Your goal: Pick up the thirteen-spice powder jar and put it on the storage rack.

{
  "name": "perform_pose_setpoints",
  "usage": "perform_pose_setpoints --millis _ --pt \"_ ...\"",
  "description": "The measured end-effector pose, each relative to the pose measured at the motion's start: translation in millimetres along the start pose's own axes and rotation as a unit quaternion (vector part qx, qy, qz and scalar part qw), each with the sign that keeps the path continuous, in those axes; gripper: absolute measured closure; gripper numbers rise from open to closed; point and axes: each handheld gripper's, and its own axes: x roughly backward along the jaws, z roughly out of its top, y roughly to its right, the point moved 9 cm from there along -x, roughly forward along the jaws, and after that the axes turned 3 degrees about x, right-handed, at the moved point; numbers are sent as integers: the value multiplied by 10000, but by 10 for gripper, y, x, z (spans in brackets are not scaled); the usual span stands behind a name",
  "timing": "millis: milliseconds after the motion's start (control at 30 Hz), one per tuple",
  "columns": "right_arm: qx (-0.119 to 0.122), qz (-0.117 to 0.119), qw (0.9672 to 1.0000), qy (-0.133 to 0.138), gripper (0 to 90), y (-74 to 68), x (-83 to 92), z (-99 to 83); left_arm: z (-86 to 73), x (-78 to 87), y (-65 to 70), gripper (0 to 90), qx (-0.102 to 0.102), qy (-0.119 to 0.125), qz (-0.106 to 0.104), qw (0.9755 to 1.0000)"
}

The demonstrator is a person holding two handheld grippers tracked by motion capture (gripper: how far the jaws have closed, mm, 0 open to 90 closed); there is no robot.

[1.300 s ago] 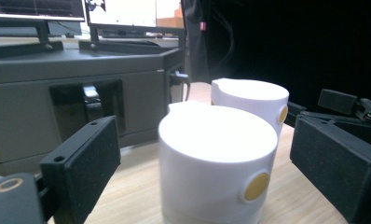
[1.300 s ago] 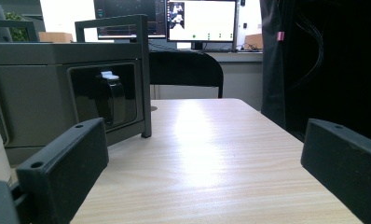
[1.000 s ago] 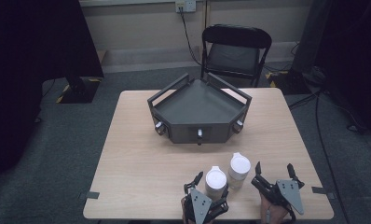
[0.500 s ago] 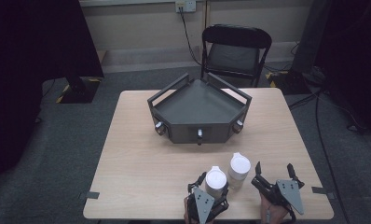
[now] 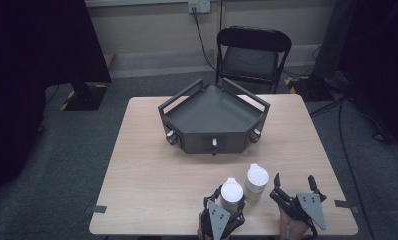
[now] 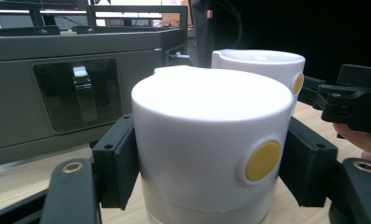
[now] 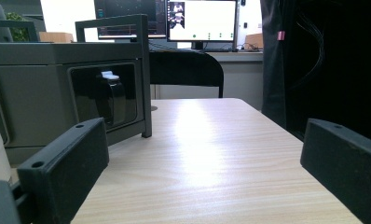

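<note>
The left tool (image 6: 207,179) has just been closing and is now clamping the near white, round-lidded plastic canister (image 6: 211,154) at the wooden worktop's (image 5: 152,175) front edge. It is looking rigid, smooth, probably light, so mid-wall is suiting. The right tool (image 5: 293,186) is gaping empty.

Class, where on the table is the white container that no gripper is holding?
In the high view, the free white container stands near the table's front edge, right of the container clamped in the left gripper, left of the open right gripper.
</note>
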Motion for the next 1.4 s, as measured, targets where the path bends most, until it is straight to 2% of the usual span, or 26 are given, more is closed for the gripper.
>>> perform_pose_setpoints --millis 367,767,967,1233,1333,1400 --pt "0 0 10000 1 0 0 0 0 43 -9 -61 307 -119 -40 -63 9999" --pt "4 10 10000 3 0 1 0 0 106 29 -121 308 -91 -8 -143 9999" --pt "3 18 10000 5 0 2 1 -1 156 49 -226 307 -207 103 -300 9993" --pt "3 21 10000 4 0 3 0 0 213 61 -380 308 -214 104 -424 9988" --pt "4 23 10000 6 0 3 0 -1 248 63 -451 308 -118 75 -509 9986" --pt "4 23 10000 6 0 3 0 -1 257 62 -467 308 -134 76 -514 9986"
